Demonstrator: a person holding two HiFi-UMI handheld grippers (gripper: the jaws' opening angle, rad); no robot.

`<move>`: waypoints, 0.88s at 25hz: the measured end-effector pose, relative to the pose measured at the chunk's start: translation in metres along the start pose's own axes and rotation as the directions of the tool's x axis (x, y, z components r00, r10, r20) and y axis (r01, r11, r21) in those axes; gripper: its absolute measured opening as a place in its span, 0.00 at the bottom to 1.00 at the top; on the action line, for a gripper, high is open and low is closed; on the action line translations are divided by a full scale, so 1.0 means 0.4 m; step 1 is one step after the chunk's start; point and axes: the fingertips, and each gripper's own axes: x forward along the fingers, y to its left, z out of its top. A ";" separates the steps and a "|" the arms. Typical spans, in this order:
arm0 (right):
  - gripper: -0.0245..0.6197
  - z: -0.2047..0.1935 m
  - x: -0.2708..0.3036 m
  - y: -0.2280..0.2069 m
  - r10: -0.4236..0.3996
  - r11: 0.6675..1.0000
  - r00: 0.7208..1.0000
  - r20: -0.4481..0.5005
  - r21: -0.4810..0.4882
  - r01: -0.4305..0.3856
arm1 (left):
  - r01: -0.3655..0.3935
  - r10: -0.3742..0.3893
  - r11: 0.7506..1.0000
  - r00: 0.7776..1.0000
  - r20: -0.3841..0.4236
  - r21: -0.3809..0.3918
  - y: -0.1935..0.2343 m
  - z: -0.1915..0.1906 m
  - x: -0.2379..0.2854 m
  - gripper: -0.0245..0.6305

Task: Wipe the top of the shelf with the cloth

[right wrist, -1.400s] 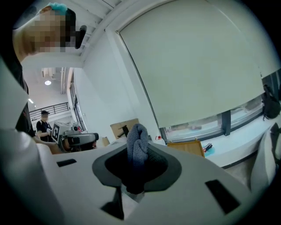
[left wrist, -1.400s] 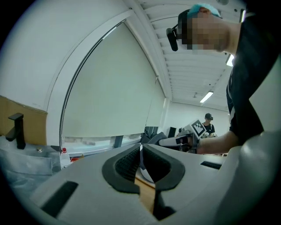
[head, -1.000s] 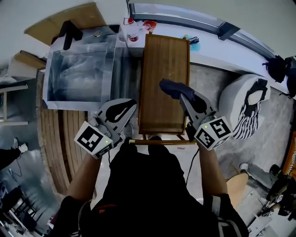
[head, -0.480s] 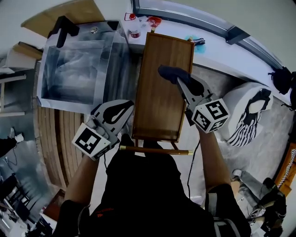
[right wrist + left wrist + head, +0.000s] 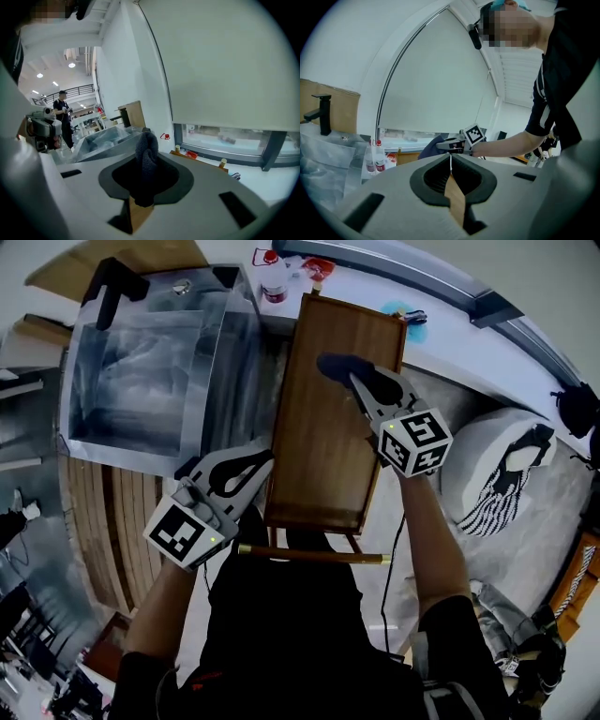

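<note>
The wooden shelf top (image 5: 328,418) runs lengthwise away from me in the head view. A dark blue-grey cloth (image 5: 345,368) lies bunched on its far right part, pinched in my right gripper (image 5: 361,382), which is shut on it. In the right gripper view the cloth (image 5: 146,159) stands up between the closed jaws. My left gripper (image 5: 246,465) hangs at the shelf's near left edge, jaws shut with nothing in them. The left gripper view shows the shut left gripper (image 5: 451,161), with the right gripper (image 5: 457,145) and cloth (image 5: 432,146) beyond it.
A plastic-wrapped sink unit (image 5: 155,371) with a black tap (image 5: 111,292) stands left of the shelf. Small bottles (image 5: 274,287) sit on the white sill (image 5: 469,348) at the far end. A white patterned beanbag (image 5: 497,470) lies to the right. A wooden rod (image 5: 314,554) crosses below the shelf's near end.
My right gripper has slid the cloth farther along the shelf top, away from me. The left gripper has stayed at the near left edge.
</note>
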 end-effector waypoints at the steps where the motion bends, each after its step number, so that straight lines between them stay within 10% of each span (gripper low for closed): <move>1: 0.15 -0.010 0.018 -0.008 -0.003 1.000 1.000 -0.009 -0.011 0.002 | 0.000 0.000 1.000 1.000 -0.003 -0.002 0.004 -0.007 -0.001 0.08; 22: 0.15 -0.099 0.302 -0.185 -0.082 0.978 0.992 -0.097 -0.198 0.062 | -0.016 0.012 0.998 0.998 -0.055 -0.066 0.075 -0.143 -0.016 0.08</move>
